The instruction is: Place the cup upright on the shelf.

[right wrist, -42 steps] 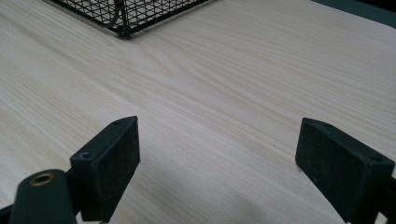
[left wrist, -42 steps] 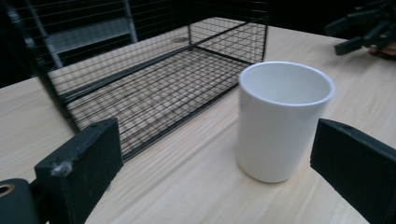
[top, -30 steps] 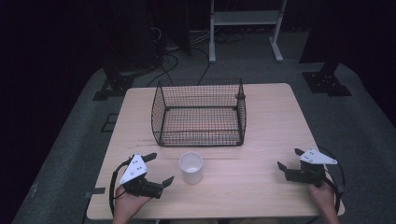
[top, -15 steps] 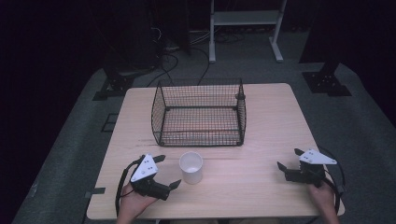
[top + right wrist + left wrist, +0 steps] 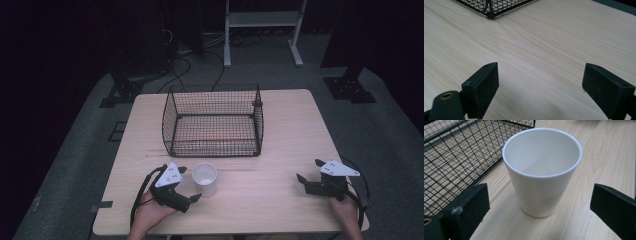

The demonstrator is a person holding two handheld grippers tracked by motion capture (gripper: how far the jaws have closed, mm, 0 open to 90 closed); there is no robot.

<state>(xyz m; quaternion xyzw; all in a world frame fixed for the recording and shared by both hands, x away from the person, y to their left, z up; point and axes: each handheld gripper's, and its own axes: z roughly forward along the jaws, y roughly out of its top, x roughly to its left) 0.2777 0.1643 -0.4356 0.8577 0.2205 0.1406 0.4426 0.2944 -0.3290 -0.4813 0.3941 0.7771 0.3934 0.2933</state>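
A white cup point(image 5: 205, 178) stands upright and empty on the wooden table point(image 5: 260, 200), just in front of a black wire basket point(image 5: 214, 121). My left gripper point(image 5: 189, 185) is open right beside the cup's left side; in the left gripper view the cup point(image 5: 541, 170) stands just ahead of the wide-apart jaws, touching neither. My right gripper point(image 5: 309, 172) rests open near the table's front right, with only bare wood point(image 5: 541, 57) between its jaws.
The wire basket point(image 5: 451, 152) is empty and stands mid-table; its near corner point(image 5: 489, 7) shows at the top of the right gripper view. Beyond the table lie grey floor, cables and a white stand point(image 5: 262, 30).
My left gripper has moved right and forward, closing in on the cup's left side. The right gripper has stayed put.
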